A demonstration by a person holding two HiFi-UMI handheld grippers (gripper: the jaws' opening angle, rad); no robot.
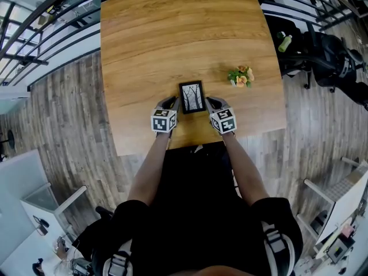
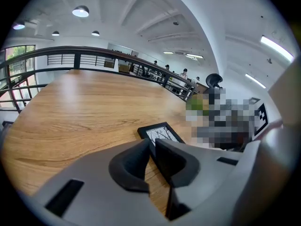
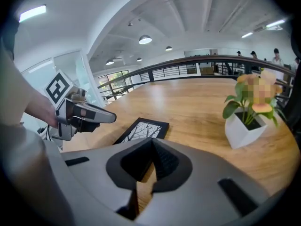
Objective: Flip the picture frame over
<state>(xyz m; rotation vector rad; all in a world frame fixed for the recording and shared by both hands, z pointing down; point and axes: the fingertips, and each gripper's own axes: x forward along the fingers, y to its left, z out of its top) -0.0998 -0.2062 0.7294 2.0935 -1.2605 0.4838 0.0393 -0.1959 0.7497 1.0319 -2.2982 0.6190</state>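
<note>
At the front edge of the wooden tabletop [image 1: 184,33], the black rectangular picture frame [image 1: 191,96] lies image-up. Our left claw [image 1: 172,101] is closing empty and our right claw [image 1: 212,102] sits shut, empty; we should reopen both and pinch opposite edges.

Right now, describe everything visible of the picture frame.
The picture frame is a small rectangle with a black rim around a black-and-white picture of bare trees. It lies flat, picture side up, on the wooden table near its front edge. The left gripper, jaws closing on nothing, and the shut right gripper flank it; contact can't be told.
</note>
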